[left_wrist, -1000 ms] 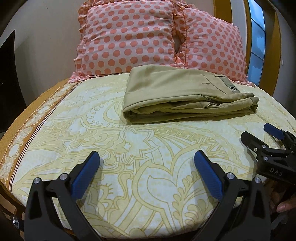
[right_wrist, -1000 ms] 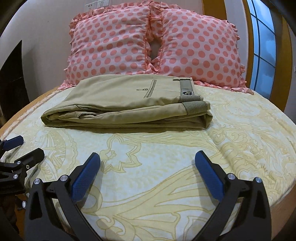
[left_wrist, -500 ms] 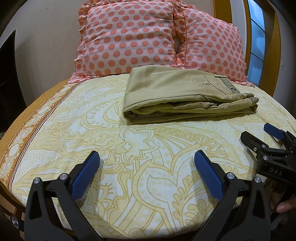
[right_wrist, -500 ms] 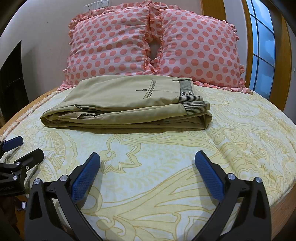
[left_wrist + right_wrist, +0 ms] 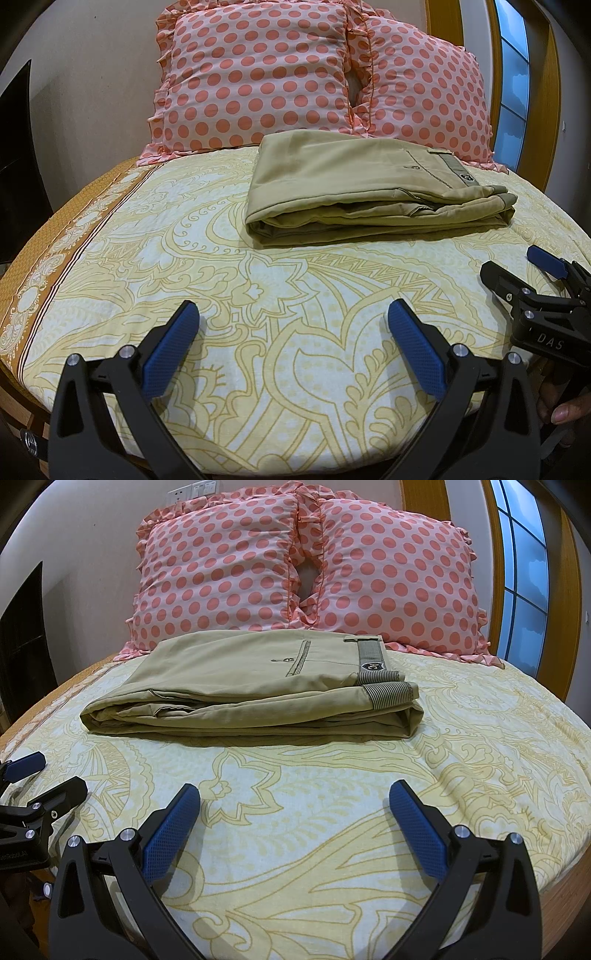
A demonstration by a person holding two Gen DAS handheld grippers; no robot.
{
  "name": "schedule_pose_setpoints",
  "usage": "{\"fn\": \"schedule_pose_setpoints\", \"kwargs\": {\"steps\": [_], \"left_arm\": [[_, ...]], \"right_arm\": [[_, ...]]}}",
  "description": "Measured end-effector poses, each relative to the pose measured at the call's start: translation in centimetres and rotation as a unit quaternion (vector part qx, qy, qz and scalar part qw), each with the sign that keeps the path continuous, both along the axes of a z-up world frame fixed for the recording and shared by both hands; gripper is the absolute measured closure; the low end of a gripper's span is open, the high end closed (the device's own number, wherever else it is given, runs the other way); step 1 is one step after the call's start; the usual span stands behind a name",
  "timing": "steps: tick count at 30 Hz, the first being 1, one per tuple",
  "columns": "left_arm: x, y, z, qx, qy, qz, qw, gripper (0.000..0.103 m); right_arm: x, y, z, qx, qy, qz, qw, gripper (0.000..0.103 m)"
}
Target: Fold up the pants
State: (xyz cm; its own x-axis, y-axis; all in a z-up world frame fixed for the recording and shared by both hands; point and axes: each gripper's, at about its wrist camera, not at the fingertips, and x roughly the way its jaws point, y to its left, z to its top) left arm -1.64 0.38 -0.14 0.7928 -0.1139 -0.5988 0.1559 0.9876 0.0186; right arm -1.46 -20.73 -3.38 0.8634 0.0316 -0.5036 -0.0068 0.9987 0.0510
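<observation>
The khaki pants (image 5: pixel 362 192) lie folded in a flat stack on the bed, waistband to the right; they also show in the right wrist view (image 5: pixel 251 686). My left gripper (image 5: pixel 291 321) is open and empty, held over the sheet near the bed's front edge, well short of the pants. My right gripper (image 5: pixel 295 801) is open and empty, also short of the pants. The right gripper shows at the right edge of the left wrist view (image 5: pixel 517 273); the left gripper shows at the left edge of the right wrist view (image 5: pixel 48 775).
A yellow patterned bedsheet (image 5: pixel 184 266) covers the bed (image 5: pixel 480 760). Two pink polka-dot pillows (image 5: pixel 221 572) (image 5: pixel 399 579) stand against the wall behind the pants. A window with a wooden frame (image 5: pixel 524 572) is at the right. A dark panel (image 5: pixel 14 166) is at the left.
Both grippers have drawn back slightly and stay open. The pants have not moved.
</observation>
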Motion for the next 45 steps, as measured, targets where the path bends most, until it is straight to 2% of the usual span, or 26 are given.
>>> {"fn": "schedule_pose_setpoints", "kwargs": {"steps": [45], "left_arm": [[0.42, 0.45, 0.05, 0.001, 0.005, 0.001, 1.0, 0.002]], "right_arm": [[0.09, 0.0, -0.06, 0.0, -0.003, 0.0, 1.0, 0.001]]}}
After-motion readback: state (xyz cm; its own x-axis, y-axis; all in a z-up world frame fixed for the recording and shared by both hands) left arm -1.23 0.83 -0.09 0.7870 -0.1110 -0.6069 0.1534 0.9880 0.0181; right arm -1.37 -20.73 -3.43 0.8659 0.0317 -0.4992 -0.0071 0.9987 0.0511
